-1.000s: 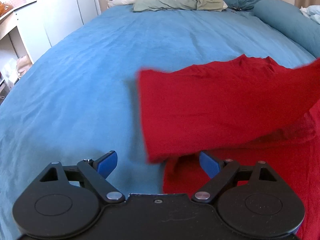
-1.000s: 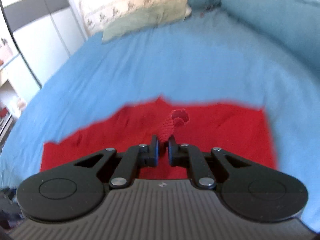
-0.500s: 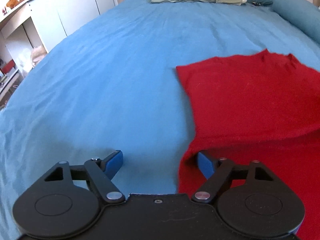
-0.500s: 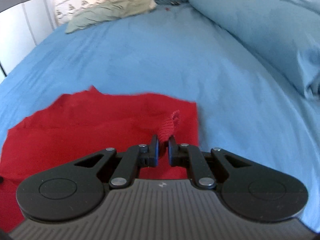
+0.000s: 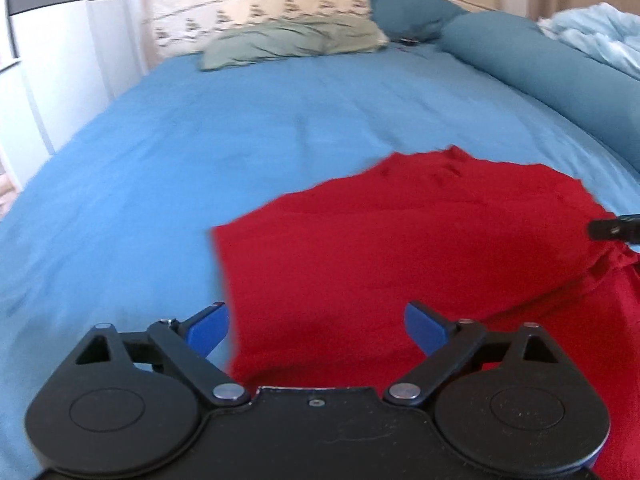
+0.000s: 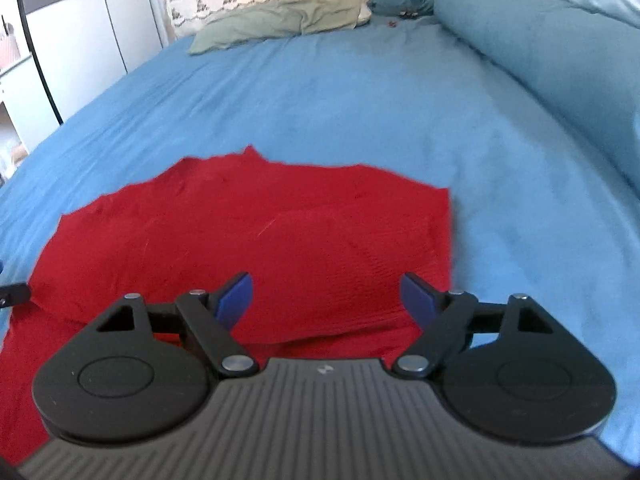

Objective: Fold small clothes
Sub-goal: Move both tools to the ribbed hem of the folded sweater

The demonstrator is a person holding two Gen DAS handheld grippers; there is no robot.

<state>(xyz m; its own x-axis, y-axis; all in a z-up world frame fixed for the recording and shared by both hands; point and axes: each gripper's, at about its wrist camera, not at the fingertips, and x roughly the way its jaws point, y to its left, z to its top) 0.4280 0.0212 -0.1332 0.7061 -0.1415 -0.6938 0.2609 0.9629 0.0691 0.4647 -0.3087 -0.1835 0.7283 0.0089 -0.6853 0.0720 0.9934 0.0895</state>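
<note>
A red garment [image 5: 420, 240] lies on the blue bed sheet [image 5: 180, 168], its upper layer folded over a lower one. My left gripper [image 5: 316, 330] is open and empty, just above the garment's near left edge. My right gripper [image 6: 326, 298] is open and empty, over the garment [image 6: 248, 232] near its right side. A dark tip of the right gripper [image 5: 608, 229] shows at the right edge of the left wrist view, by the garment's right corner.
Pillows [image 6: 272, 4] lie at the head of the bed. A rolled blue duvet [image 6: 560, 52] runs along the right side. White cupboards [image 5: 52, 72] stand past the bed's left edge.
My right gripper has opened and let go of the red fabric it pinched. The folded layer now lies flat. Both grippers have shifted over the garment.
</note>
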